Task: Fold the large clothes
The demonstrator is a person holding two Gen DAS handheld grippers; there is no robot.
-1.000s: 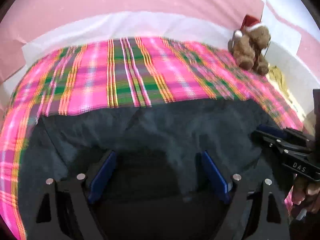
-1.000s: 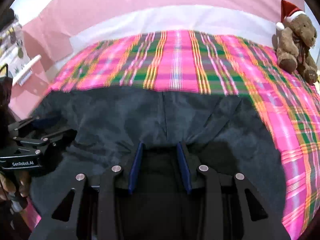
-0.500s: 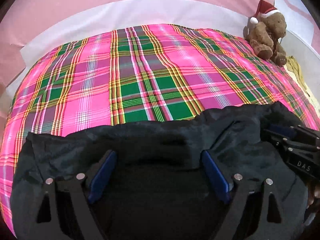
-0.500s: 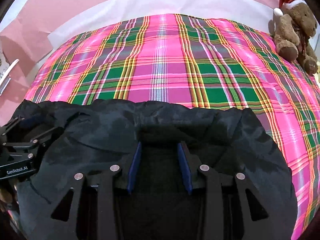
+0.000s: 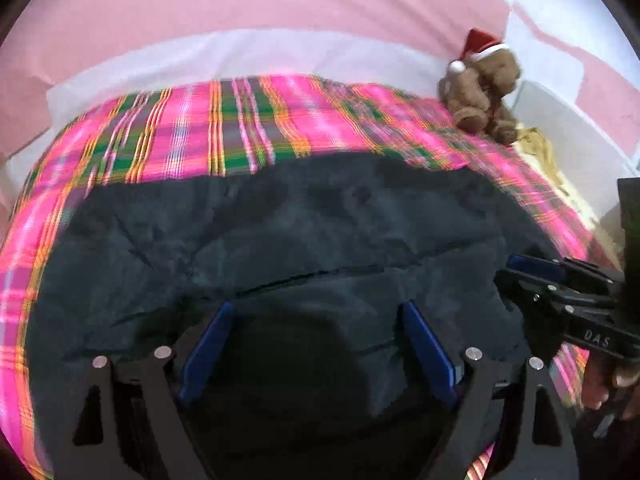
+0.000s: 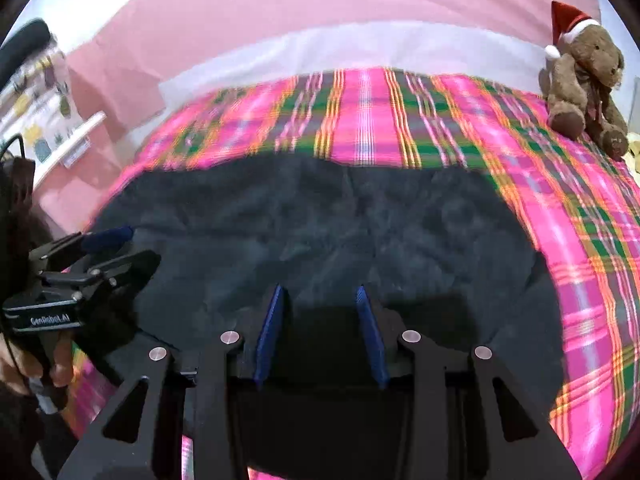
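Bunching soft, crinkled dark garment (image 5: 320,232) on plaid sheet (image 5: 192,140), left claw (image 5: 316,307) grips it; right claw (image 6: 320,290), just widening, too.

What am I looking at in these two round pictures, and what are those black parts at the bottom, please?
No robot here: a person holds a two-fingered gripper in each hand, each carrying a fisheye camera that looks along its jaws. One picture is from the left gripper, the other from the right gripper. A dark garment lies on a pink plaid cover, with a teddy bear in a Santa hat at the far corner. Dark fabric fills both pairs of jaws, so both seem to grip the garment.
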